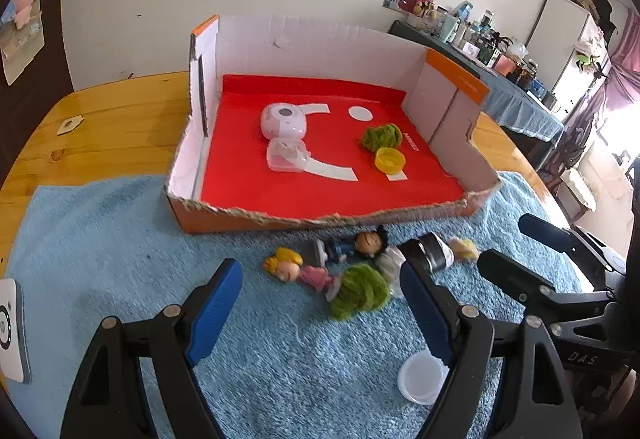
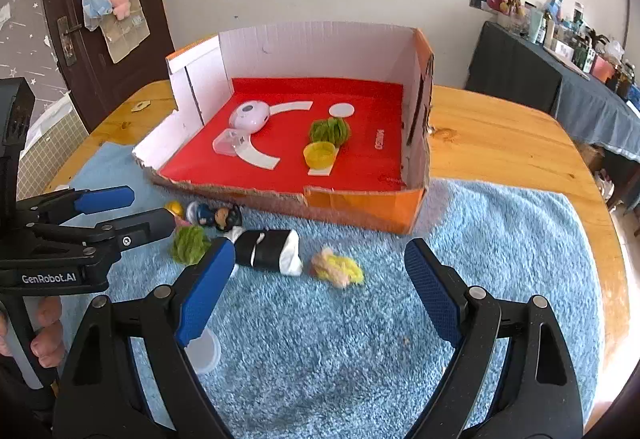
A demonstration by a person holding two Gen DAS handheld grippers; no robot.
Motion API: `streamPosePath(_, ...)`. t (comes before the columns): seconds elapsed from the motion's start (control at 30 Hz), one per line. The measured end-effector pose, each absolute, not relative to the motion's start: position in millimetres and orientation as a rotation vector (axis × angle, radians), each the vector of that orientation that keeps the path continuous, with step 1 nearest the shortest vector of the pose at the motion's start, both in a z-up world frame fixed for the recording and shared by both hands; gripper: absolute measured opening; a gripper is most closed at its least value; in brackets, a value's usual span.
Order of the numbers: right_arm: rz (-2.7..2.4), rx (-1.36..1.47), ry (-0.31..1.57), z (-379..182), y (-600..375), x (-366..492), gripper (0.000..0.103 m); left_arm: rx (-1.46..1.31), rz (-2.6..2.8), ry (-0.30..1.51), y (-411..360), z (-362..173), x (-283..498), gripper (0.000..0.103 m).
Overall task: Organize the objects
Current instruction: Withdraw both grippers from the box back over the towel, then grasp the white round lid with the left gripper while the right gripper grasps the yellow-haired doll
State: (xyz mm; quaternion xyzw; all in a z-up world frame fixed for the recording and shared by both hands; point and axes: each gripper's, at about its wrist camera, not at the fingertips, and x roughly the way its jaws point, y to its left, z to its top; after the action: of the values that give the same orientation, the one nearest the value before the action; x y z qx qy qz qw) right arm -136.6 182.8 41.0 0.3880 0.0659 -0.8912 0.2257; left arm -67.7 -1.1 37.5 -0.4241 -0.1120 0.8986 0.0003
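1. Left tool (image 1: pixel 322 305): black plastic arms shaped like a clamp, with triangular cut-outs, and blue textured pads (image 1: pixel 216 313) on the inner faces.
2. Right tool (image 2: pixel 320 293): the same build, black arms and blue ribbed pads (image 2: pixel 206 297).
3. Round silver pivot screws sit on each arm.
4. White lettering "GenRobot.AI" marks the left tool's body; the other bears what looks like "DAS".

The left gripper (image 1: pixel 320 303) was tilted downward, and its two blue-padded fingers (image 1: pixel 214 313) stood wide apart with nothing pressed between them. The right gripper (image 2: pixel 320 291) was tilted downward in the same way, its jaws also wide and empty. In the right wrist view, bare fingers (image 2: pixel 48 339) at 8 o'clock were wrapped around the left gripper's handle.
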Motion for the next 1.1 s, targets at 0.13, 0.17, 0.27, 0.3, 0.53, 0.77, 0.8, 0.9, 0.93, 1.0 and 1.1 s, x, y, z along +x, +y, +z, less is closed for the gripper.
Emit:
streamPosePath(0.13,-2.46,1.081,0.186,36,187,-134,0.087,-1.333,2.81,-0.344,6,36,-61,0.083)
streamPosePath(0.17,-2.46,1.087,0.188,33,189,-134,0.087,-1.332,2.803,-0.341,8,35,-58,0.083)
streamPosePath(0.27,-2.464,1.101,0.193,28,193,-135,0.087,-1.329,2.789,-0.323,14,34,-50,0.083)
streamPosePath(0.3,-2.465,1.106,0.197,26,194,-136,0.087,-1.326,2.784,-0.312,17,34,-46,0.083)
streamPosePath(0.53,-2.459,1.129,0.231,14,198,-142,0.087,-1.316,2.751,-0.24,36,35,-22,0.083)
streamPosePath(0.77,-2.44,1.133,0.247,7,196,-148,0.081,-1.304,2.704,-0.164,60,31,-12,0.083)
streamPosePath(0.8,-2.437,1.134,0.253,6,195,-149,0.078,-1.308,2.698,-0.153,63,29,-11,0.081)
streamPosePath(0.9,-2.43,1.137,0.263,4,193,-153,0.071,-1.311,2.675,-0.137,70,24,-10,0.077)
streamPosePath(0.93,-2.428,1.138,0.263,4,193,-154,0.07,-1.31,2.671,-0.134,71,23,-11,0.076)
streamPosePath(1.0,-2.422,1.139,0.259,3,192,-156,0.061,-1.307,2.666,-0.124,74,21,-11,0.074)
streamPosePath(1.1,-2.402,1.147,0.258,2,189,-158,0.047,-1.319,2.654,-0.115,77,16,-13,0.066)
